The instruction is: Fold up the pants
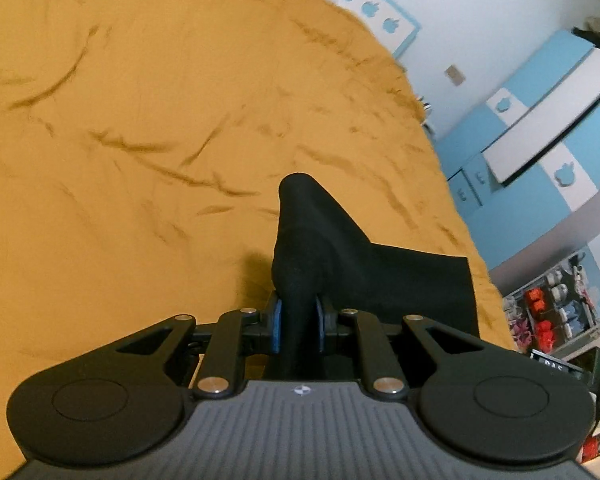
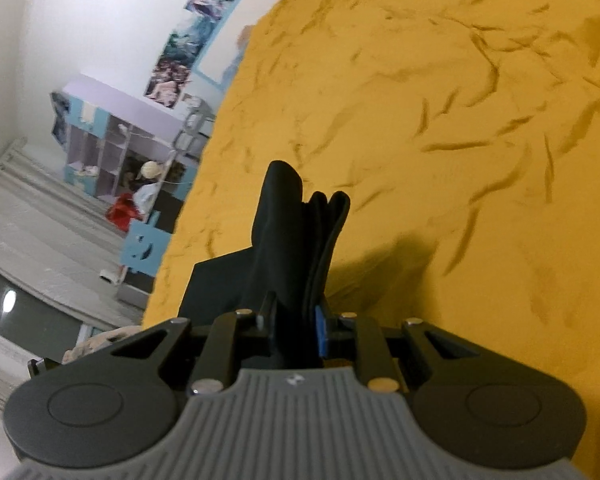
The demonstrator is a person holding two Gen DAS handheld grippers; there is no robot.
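The black pants [image 1: 320, 248] are bunched between the blue pads of my left gripper [image 1: 299, 322], which is shut on them; a fold sticks up past the fingertips and a flat part hangs off to the right. In the right wrist view the black pants [image 2: 292, 232] stand up in several layers from my right gripper [image 2: 296, 326], also shut on the cloth, with a flat panel dropping to the left. Both grippers hold the pants above a mustard-yellow bedspread [image 1: 140, 140], also seen in the right wrist view [image 2: 440, 120].
The bed's edge [image 1: 452, 184] runs down the right of the left wrist view, with blue and white cupboards [image 1: 540, 128] and a shelf of small items [image 1: 556, 312] beyond. In the right wrist view the bed's edge [image 2: 192, 208] is on the left, with shelves [image 2: 112, 148] and floor past it.
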